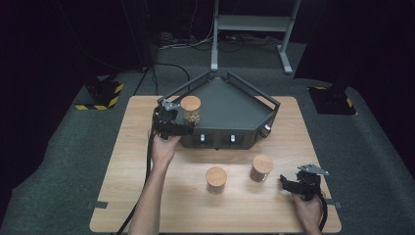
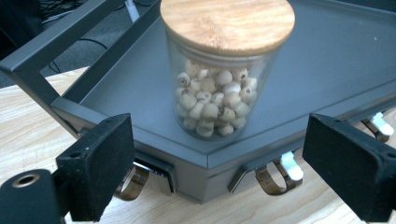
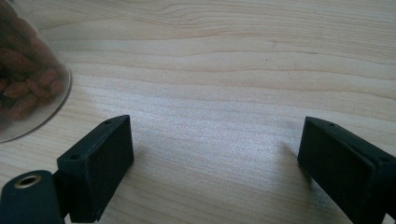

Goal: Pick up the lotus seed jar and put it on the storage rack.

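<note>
Left gripper [image 1: 177, 128]: held at the front left corner of the dark tray [image 1: 230, 105], jaws spread apart with nothing between them, pads clear of any object. Seen in the left gripper view [image 2: 219, 163] short of the tray's front wall, below and in front of the jar.

Jar of pale round pieces [image 1: 191, 109]: glass, capped with a wooden lid [image 2: 227, 21], upright on the tray floor near the left front corner, just beyond the left gripper. Same jar close up in the left gripper view [image 2: 215, 100], between the lines of the two jaws but farther off, untouched by the pads.

Tray: dark grey, angular, raised on a frame, set at the far middle of the wooden table [image 1: 137, 161]; small white-tipped latches [image 2: 292, 168] along the front wall.

Right gripper [image 1: 293, 185]: held low over the table at the near right, jaws wide and empty, bare wood [image 3: 215, 93] between them.

Jar of reddish-brown pieces [image 1: 261, 169]: upright on the table, just left of the right gripper, apart from it; its glass edge at the left margin of the right gripper view [image 3: 28, 79].

Third jar [image 1: 216, 179]: wooden-lidded, upright on the table, near the reddish-brown one, contents not discernible.
</note>
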Tool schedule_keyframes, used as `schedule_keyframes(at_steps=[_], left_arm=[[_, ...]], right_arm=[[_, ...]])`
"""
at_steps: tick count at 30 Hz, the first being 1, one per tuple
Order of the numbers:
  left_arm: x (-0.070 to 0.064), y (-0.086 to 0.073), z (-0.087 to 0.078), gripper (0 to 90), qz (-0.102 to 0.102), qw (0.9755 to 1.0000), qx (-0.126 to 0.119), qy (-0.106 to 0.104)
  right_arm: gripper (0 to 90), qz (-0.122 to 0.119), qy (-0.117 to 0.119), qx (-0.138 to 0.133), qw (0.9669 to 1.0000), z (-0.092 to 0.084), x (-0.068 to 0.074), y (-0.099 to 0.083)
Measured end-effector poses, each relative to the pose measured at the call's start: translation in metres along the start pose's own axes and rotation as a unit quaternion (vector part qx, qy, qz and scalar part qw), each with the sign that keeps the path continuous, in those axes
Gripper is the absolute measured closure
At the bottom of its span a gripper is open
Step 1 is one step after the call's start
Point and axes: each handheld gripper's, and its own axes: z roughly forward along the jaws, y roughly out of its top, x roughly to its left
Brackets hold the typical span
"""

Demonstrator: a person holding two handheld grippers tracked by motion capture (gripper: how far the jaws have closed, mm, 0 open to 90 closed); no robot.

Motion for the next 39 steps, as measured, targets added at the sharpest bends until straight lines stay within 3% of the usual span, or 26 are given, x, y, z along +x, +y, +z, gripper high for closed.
schedule_keyframes(at_steps=[30,39], left_arm=[[0.002,-0.016,-0.011,8.9,-0.005,1.0,-0.004,0.001],[0.0,-0.025,-0.013,8.4,0.003,1.0,0.002,-0.004]], right_arm=[[10.2,0.0,0.0,0.0,1.0,0.0,0.0,0.0],[10.2,0.0,0.0,0.0,1.0,0.0,0.0,0.0]])
